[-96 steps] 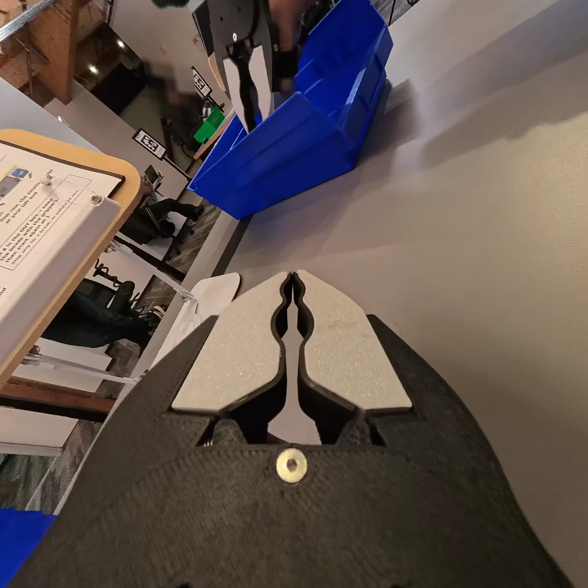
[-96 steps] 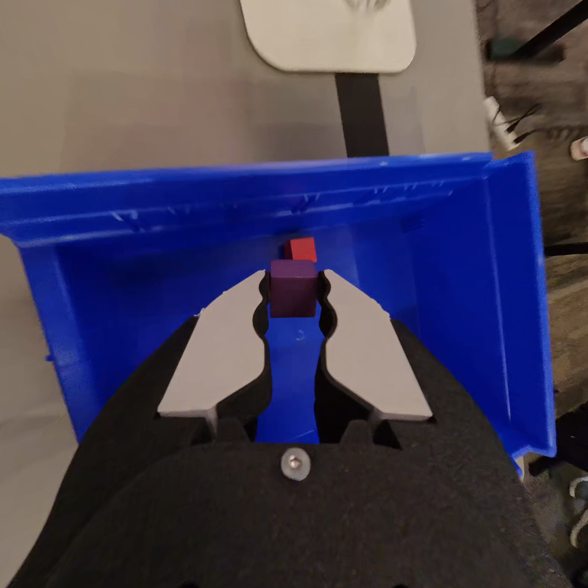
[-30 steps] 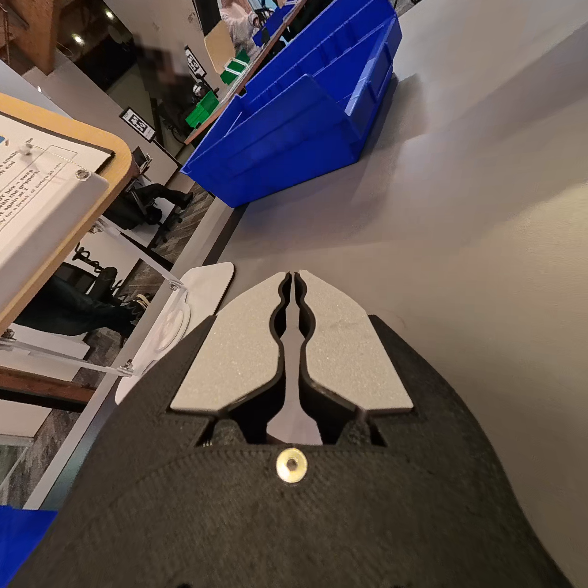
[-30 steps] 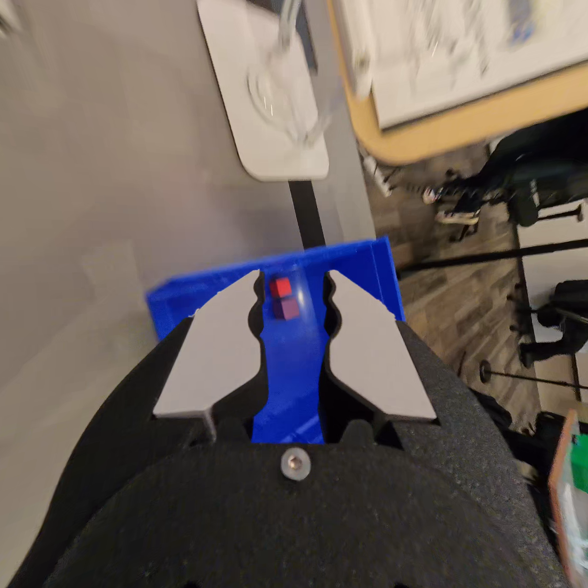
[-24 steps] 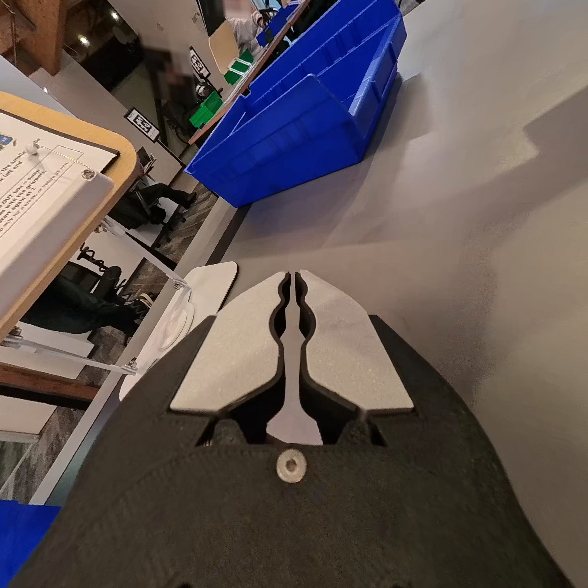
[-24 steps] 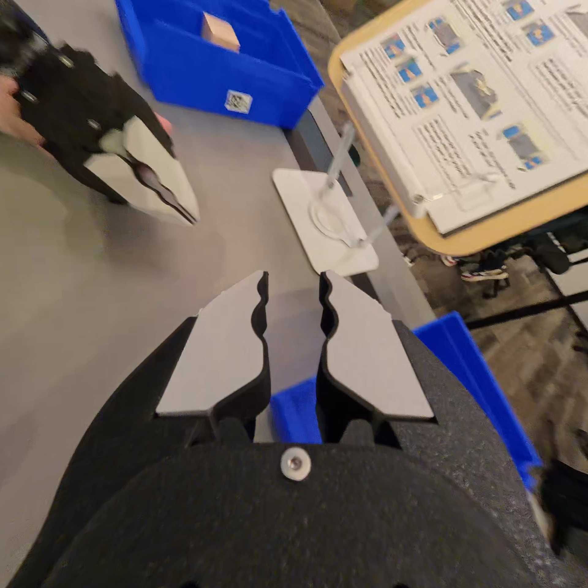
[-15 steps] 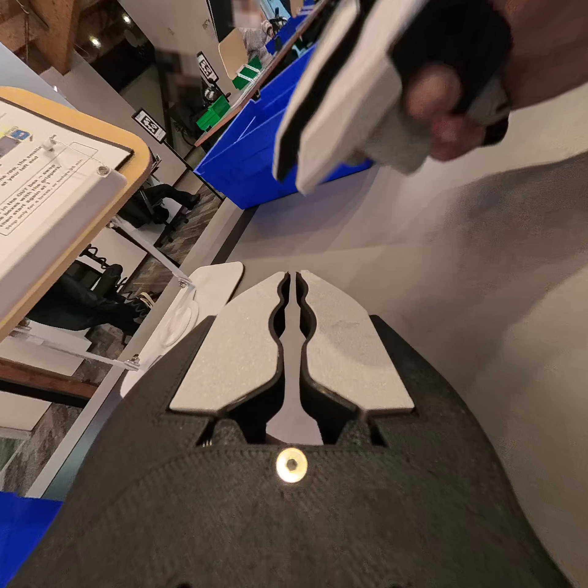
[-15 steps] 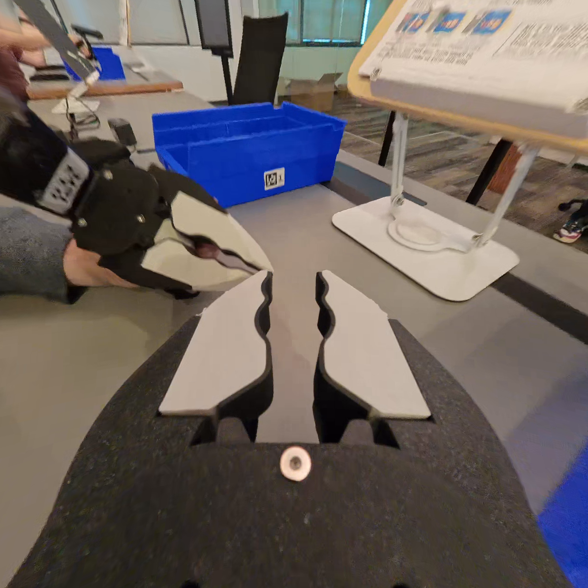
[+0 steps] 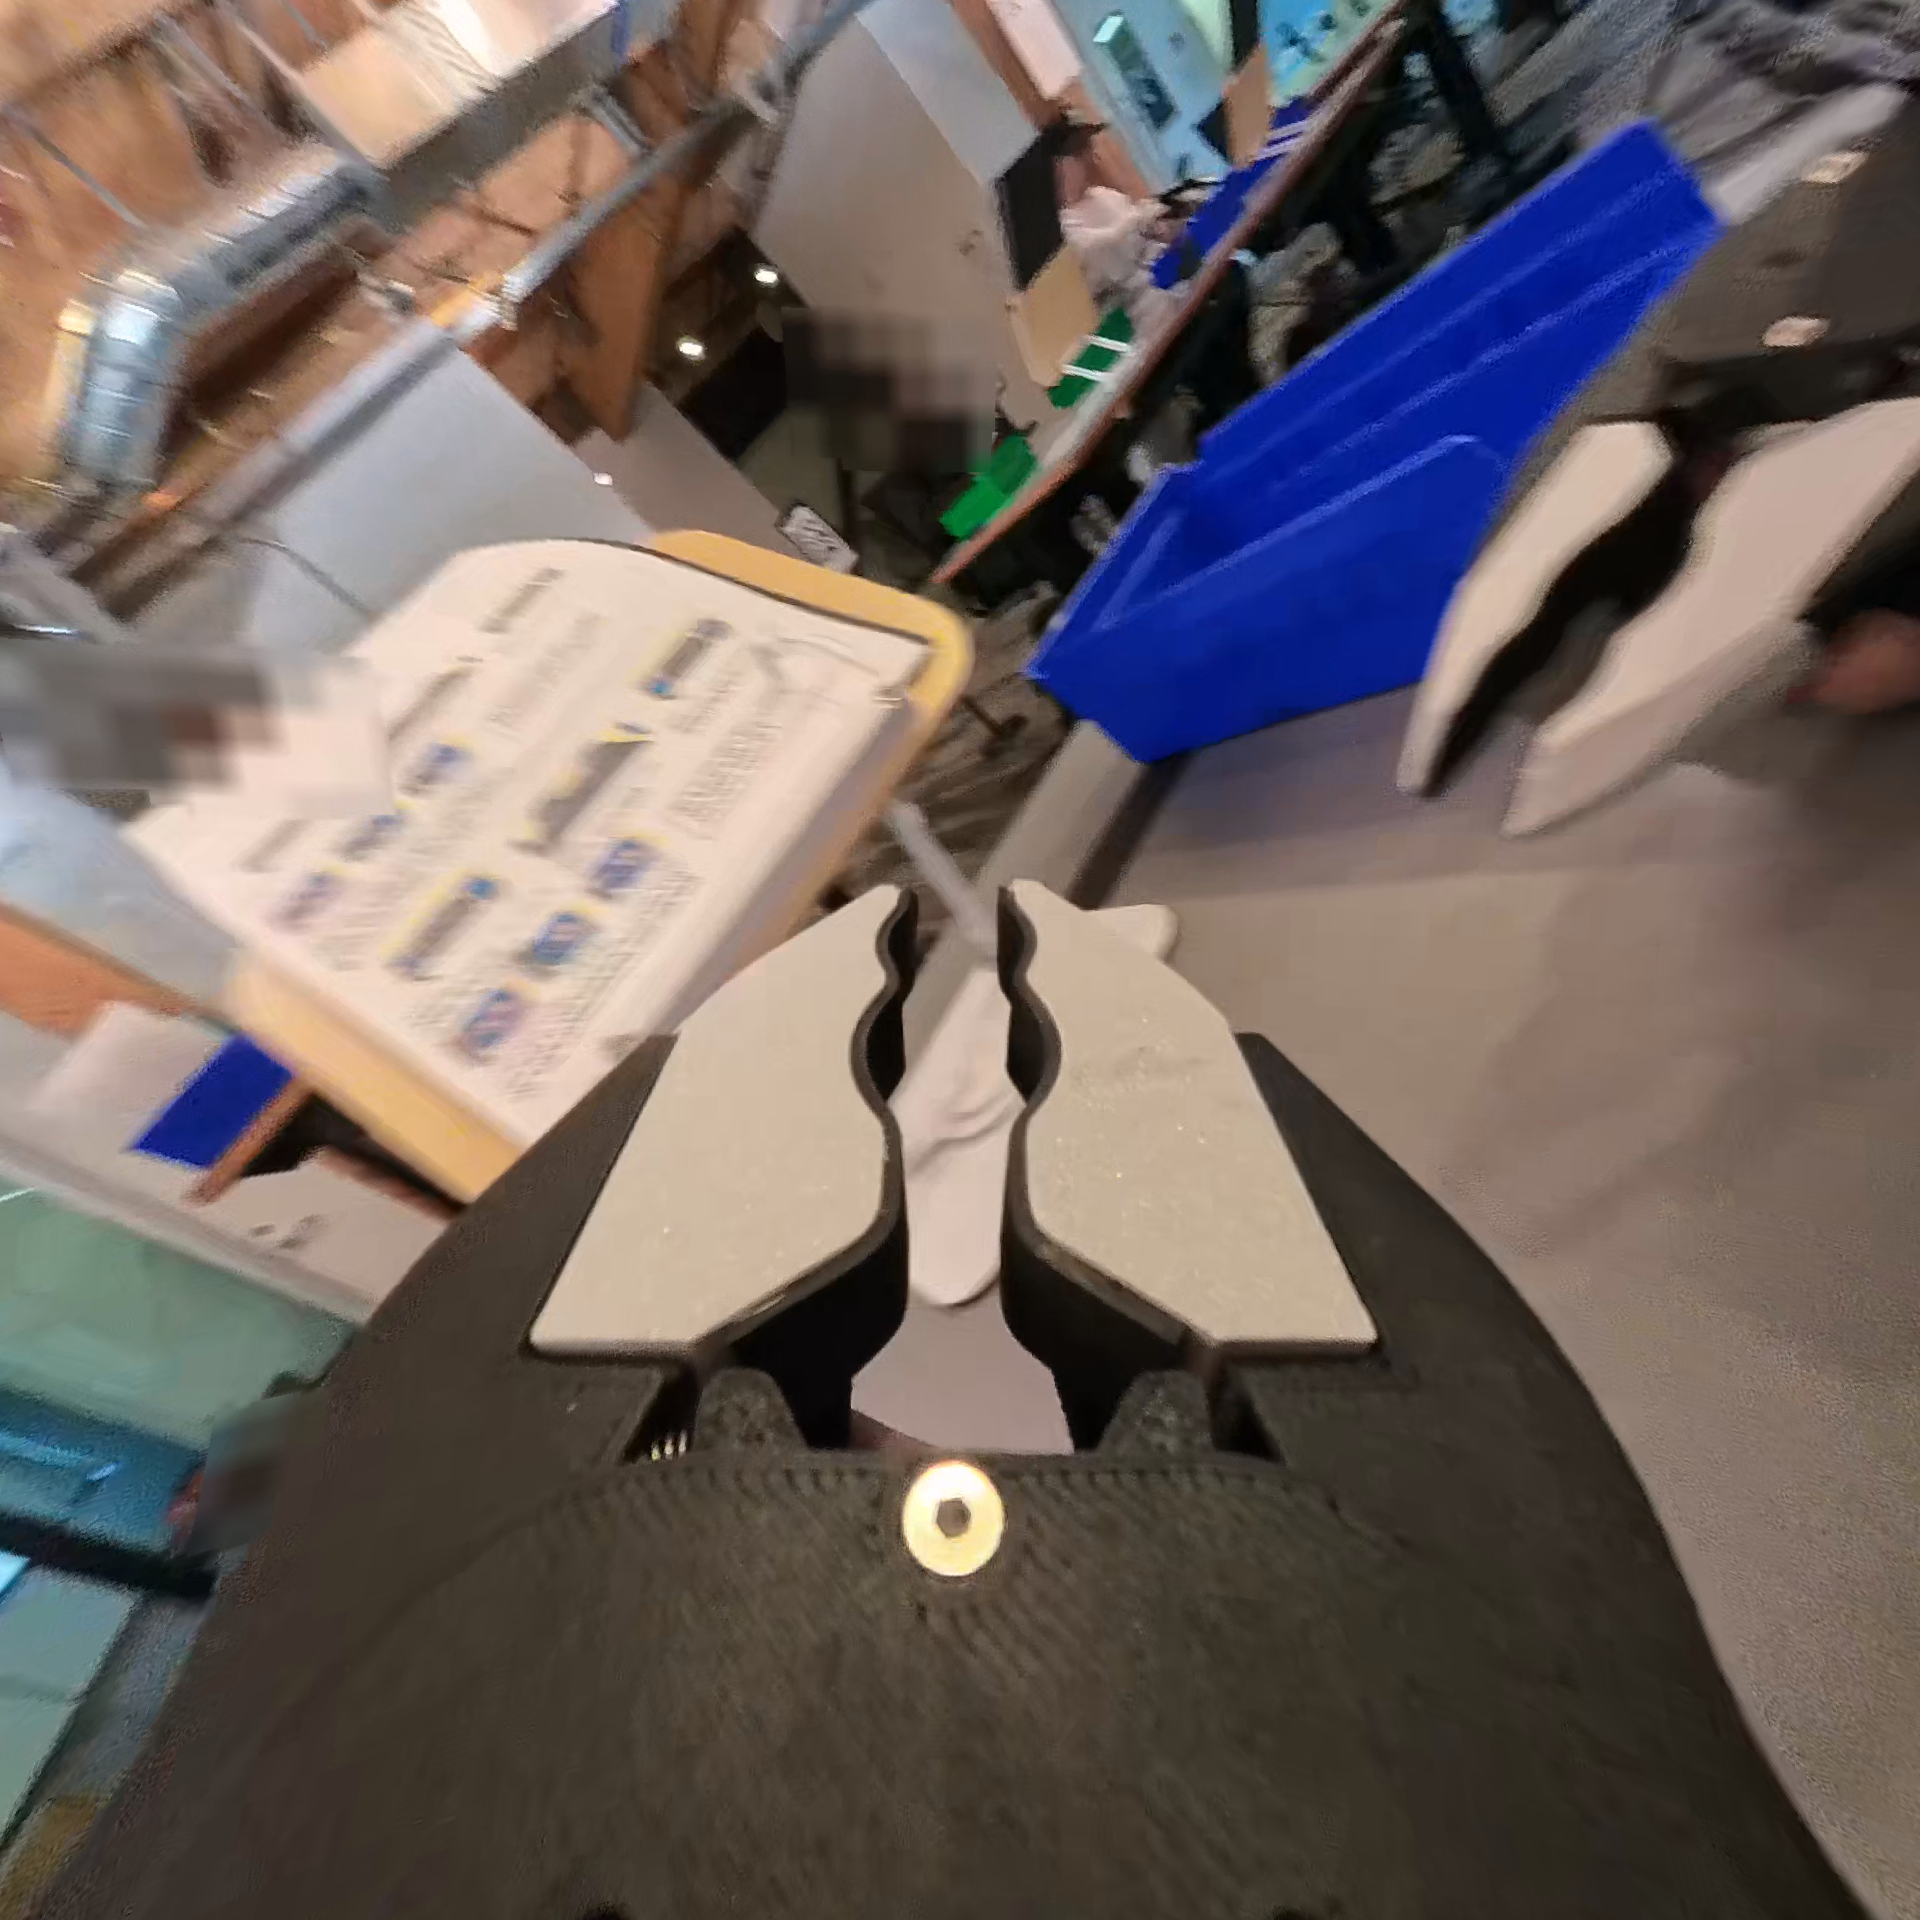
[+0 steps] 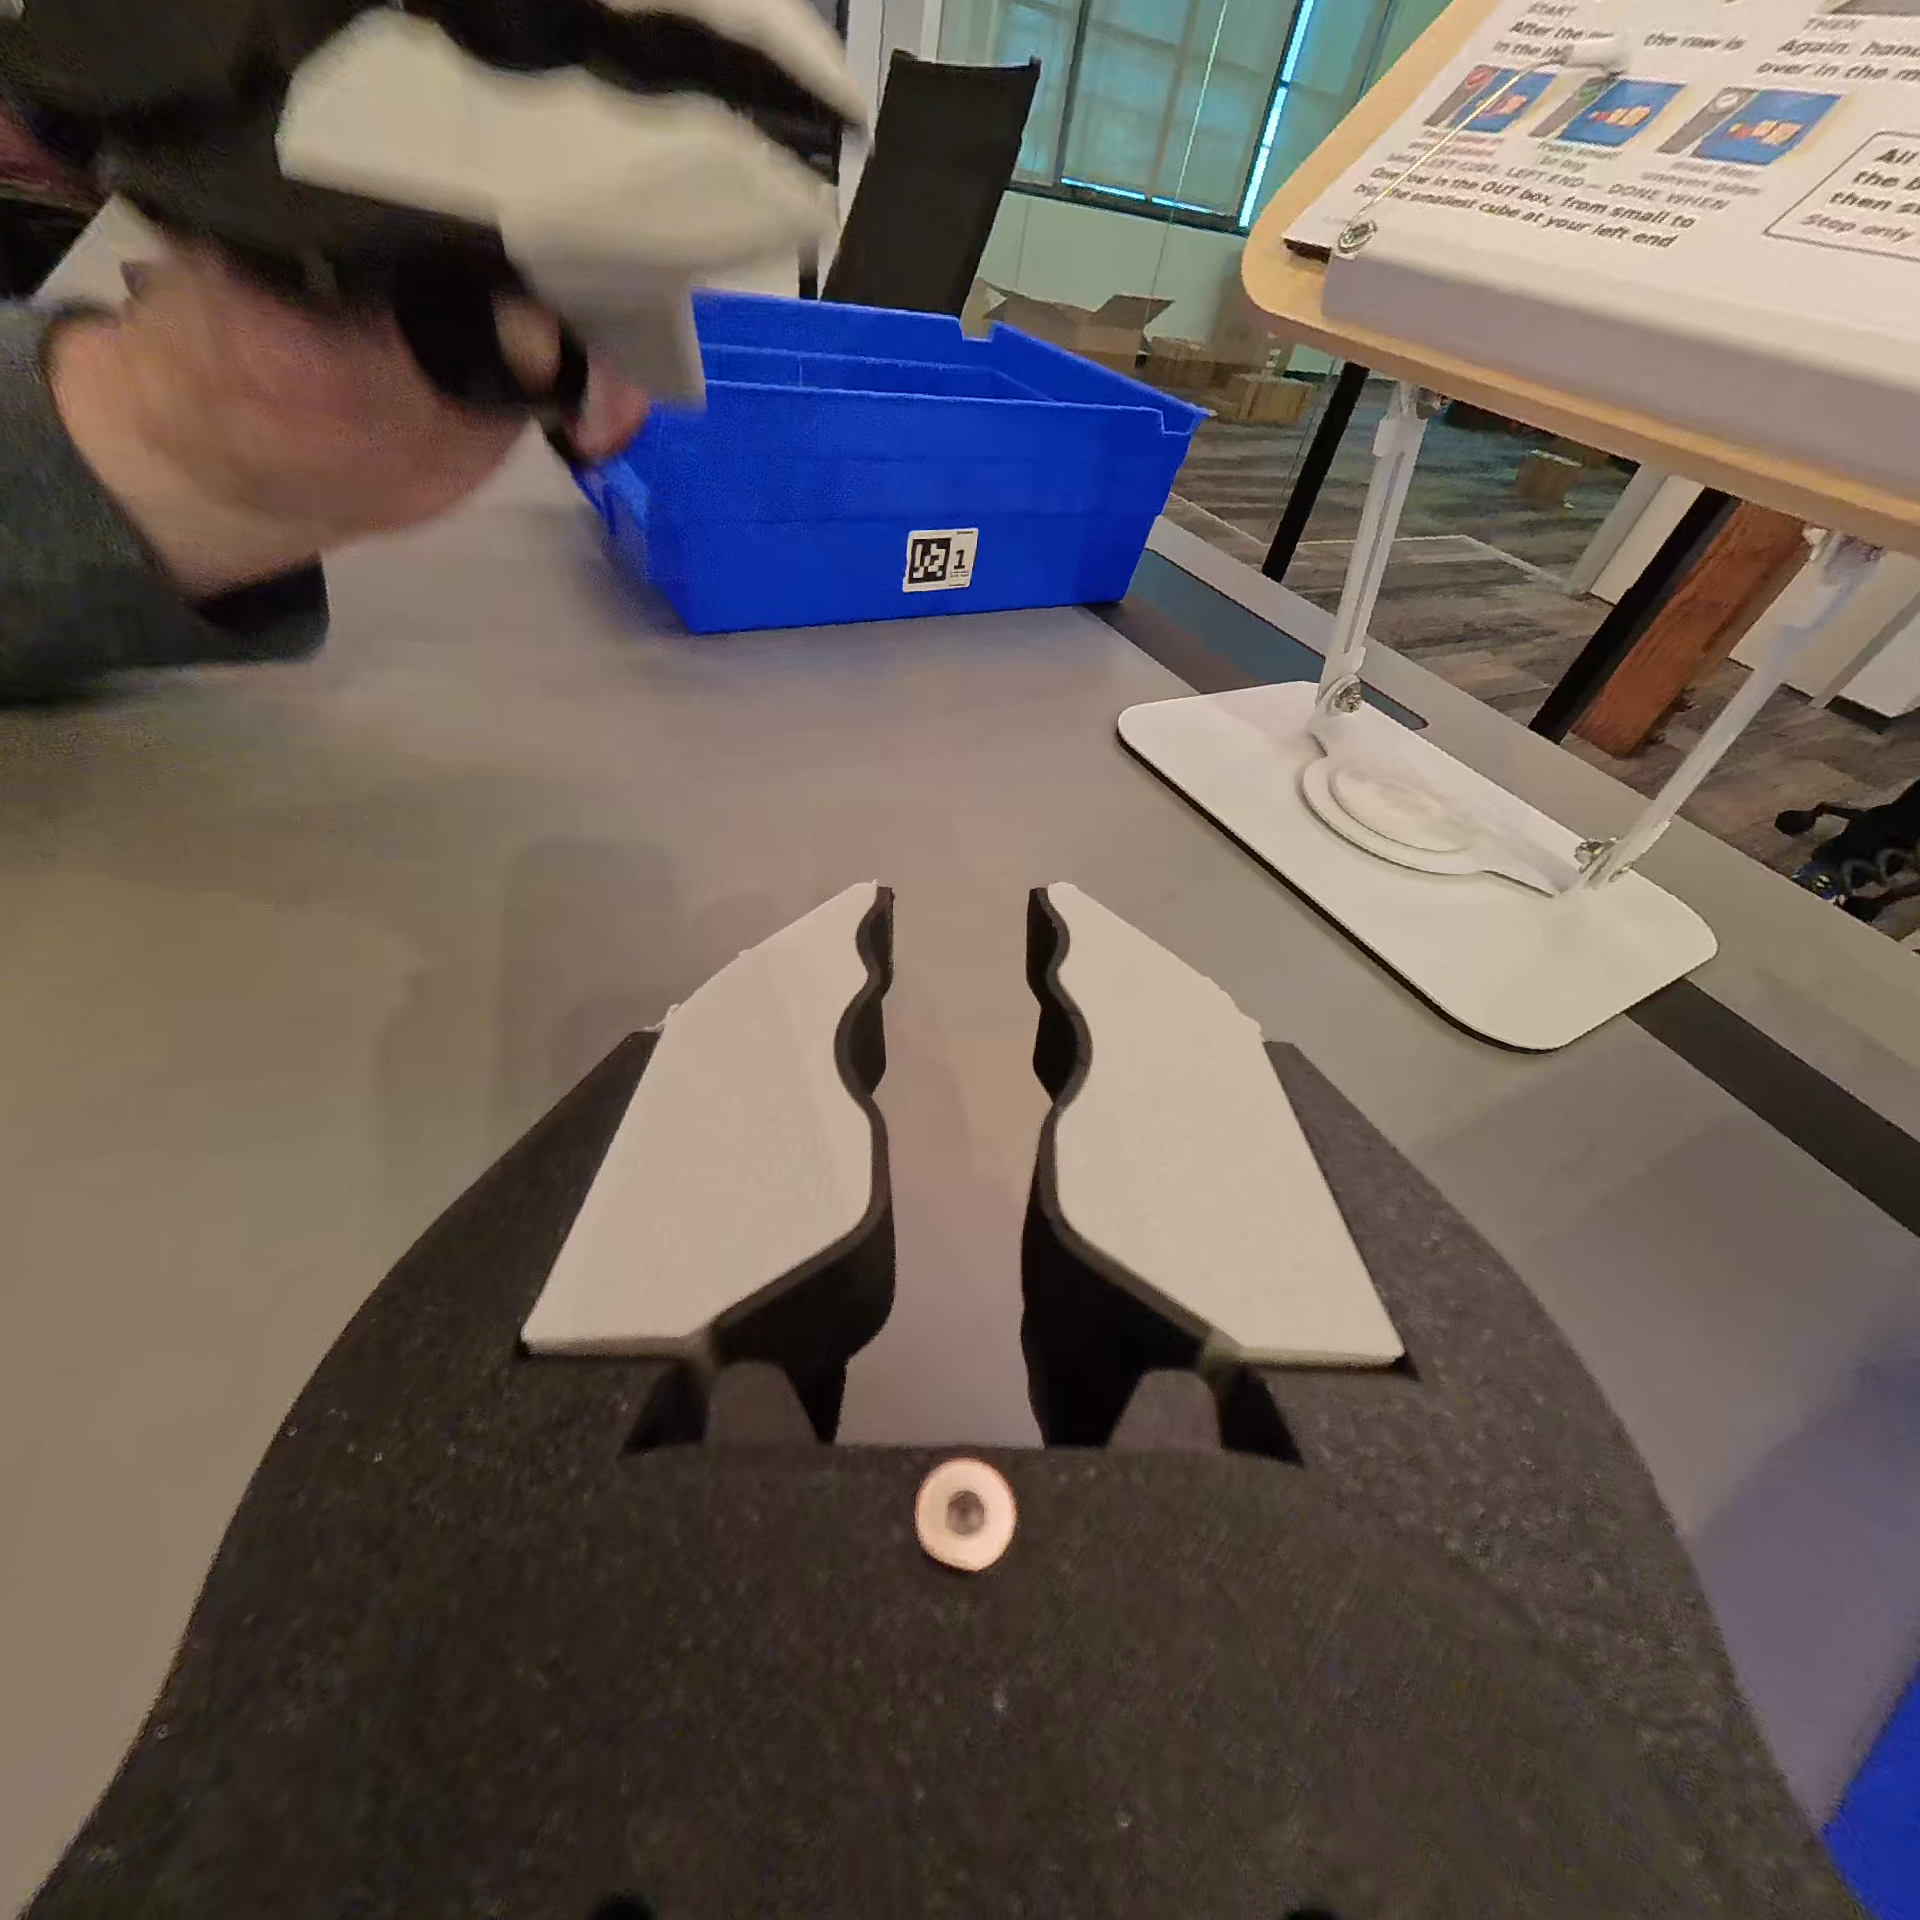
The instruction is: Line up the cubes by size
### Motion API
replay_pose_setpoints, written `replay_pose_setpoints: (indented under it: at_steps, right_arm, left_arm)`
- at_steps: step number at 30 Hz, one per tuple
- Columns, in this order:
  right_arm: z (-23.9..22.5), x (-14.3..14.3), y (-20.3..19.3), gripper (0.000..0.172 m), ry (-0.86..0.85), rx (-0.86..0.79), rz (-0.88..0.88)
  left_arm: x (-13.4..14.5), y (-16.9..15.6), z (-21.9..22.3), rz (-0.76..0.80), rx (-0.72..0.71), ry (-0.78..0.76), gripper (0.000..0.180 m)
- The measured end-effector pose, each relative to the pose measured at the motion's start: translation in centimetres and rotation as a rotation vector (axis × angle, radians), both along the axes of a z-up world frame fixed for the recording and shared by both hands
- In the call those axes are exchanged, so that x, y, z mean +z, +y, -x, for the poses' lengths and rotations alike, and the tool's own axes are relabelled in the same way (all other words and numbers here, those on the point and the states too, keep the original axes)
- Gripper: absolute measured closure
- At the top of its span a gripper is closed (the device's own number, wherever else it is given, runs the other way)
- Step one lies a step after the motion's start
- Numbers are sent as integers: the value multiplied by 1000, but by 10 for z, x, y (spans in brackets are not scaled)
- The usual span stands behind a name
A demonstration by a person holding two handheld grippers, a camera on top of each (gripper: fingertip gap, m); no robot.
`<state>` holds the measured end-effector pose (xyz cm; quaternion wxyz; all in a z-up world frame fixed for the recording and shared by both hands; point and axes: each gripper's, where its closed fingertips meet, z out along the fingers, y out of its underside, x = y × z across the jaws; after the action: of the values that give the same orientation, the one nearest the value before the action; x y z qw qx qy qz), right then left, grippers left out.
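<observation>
No cube shows in either view. My left gripper [image 9: 956,904] is held above the grey table [image 9: 1455,1091] with its jaws a little apart and nothing between the pads; only the white stand base shows behind the gap. It also shows, blurred, in a hand at the upper left of the right wrist view [image 10: 582,177]. My right gripper [image 10: 958,899] is open and empty low over the table [image 10: 520,935]. It also shows at the right of the left wrist view [image 9: 1475,795], jaws apart.
A blue bin [image 10: 883,468] with a small tag stands at the table's far end; another blue bin [image 9: 1351,499] shows in the left wrist view. An instruction board [image 10: 1621,208] on a white stand base [image 10: 1403,852] sits at the table's right edge. The tips of one gripper are about 12 cm away from the tips of the other.
The right gripper let go of the purple cube in the bin beside the red one, then swung away over the table. The left gripper lifted, turned, and its shut jaws parted slightly.
</observation>
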<state>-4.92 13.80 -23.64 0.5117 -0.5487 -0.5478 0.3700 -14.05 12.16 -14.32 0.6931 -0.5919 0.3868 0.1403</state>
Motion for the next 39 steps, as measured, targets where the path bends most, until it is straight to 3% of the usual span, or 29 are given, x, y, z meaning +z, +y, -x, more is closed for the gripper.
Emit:
replay_pose_setpoints:
  at_steps: [3,6,8,13,18,22,27,32,39]
  right_arm:
    - [1,-2,-2,147,-13,13,-4]
    - [2,-3,-4,147,-19,29,0]
    - [2,-3,-4,147,-20,33,6]
    - [1,-2,-4,147,-13,42,17]
    - [2,-4,-6,146,-26,52,8]
    - [2,-5,-8,146,-30,68,1]
    - [2,-5,-10,146,-30,79,-5]
    - [3,-6,-12,146,-39,89,-17]
    - [3,-7,-13,146,-47,93,-27]
  left_arm:
    - [43,-5,53,-20,80,-7,160]
    - [46,5,109,136,127,36,140]
    - [29,15,147,285,166,108,128]
    - [-45,22,233,679,243,336,114]
    - [-109,28,288,938,293,526,105]
    - [-145,33,312,1088,309,632,104]
    - [-168,34,329,1214,309,715,108]
    - [-172,32,327,1287,283,649,128]
    - [-162,35,328,1224,320,632,131]
